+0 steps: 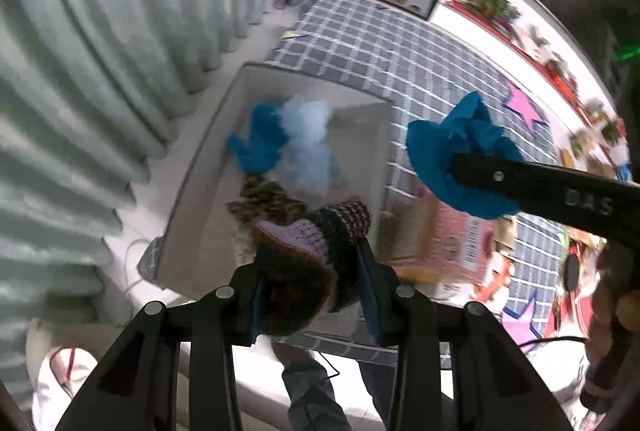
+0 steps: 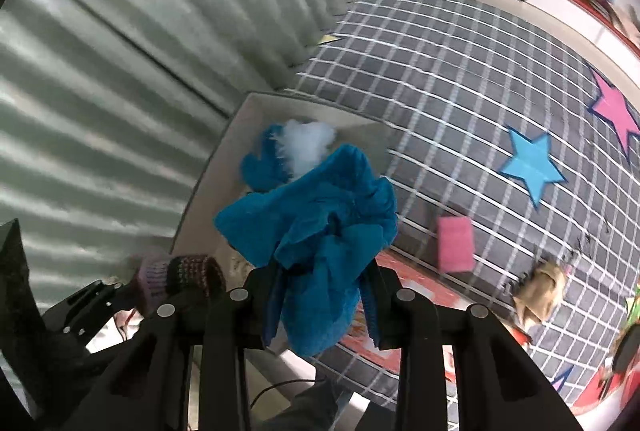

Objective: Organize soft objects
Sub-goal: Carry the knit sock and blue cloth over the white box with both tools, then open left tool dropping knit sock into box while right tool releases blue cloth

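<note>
My left gripper (image 1: pixel 316 295) is shut on a dark knitted piece (image 1: pixel 316 255) with lilac and striped bands, held over the near end of a grey box (image 1: pixel 224 135). Inside the box lie a blue cloth (image 1: pixel 260 139), a pale blue fluffy wad (image 1: pixel 308 143) and a brownish knit (image 1: pixel 268 203). My right gripper (image 2: pixel 322 305) is shut on a crumpled blue cloth (image 2: pixel 316 215), just right of the box. In the left wrist view that cloth (image 1: pixel 456 159) hangs from the right gripper's finger. The knitted piece (image 2: pixel 176 275) shows at lower left in the right wrist view.
The box (image 2: pixel 224 151) stands at the edge of a grey checked mat (image 2: pixel 460 79) with star shapes. On the mat lie a pink sponge (image 2: pixel 456 243) and a tan soft thing (image 2: pixel 540 291). A pleated curtain (image 1: pixel 80 71) fills the left. A pink printed carton (image 1: pixel 452 239) lies beside the box.
</note>
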Demonstrator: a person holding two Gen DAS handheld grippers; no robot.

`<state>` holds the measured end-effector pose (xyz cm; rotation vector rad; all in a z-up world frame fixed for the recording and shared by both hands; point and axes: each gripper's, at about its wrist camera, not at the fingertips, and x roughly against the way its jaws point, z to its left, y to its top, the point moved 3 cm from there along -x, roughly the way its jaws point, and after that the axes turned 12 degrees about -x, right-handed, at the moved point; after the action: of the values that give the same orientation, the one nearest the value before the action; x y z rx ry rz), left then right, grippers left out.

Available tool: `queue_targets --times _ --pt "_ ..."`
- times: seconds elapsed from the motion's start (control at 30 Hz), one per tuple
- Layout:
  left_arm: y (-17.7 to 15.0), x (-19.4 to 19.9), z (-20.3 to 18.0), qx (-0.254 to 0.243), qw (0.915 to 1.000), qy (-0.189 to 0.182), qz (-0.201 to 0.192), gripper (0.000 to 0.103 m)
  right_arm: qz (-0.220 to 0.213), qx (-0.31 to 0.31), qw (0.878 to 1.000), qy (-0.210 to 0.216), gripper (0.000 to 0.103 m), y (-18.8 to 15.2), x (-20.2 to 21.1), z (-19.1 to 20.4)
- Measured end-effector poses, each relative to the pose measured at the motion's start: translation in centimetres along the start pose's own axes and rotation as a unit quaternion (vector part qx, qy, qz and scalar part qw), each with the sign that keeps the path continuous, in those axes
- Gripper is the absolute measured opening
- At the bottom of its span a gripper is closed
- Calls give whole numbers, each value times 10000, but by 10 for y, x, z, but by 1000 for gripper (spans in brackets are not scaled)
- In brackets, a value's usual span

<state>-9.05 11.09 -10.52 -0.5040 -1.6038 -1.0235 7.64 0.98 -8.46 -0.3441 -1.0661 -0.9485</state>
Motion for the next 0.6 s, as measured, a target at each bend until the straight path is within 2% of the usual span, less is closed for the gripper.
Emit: queue_targets --times 0.27,0.6 --pt "-18 -22 34 425 9984 233 297 42 317 301 9990 62 35 -5 -28 36" --pt "-28 -38 53 666 9959 301 534 42 569 471 9973 -13 35 -6 -50 50"
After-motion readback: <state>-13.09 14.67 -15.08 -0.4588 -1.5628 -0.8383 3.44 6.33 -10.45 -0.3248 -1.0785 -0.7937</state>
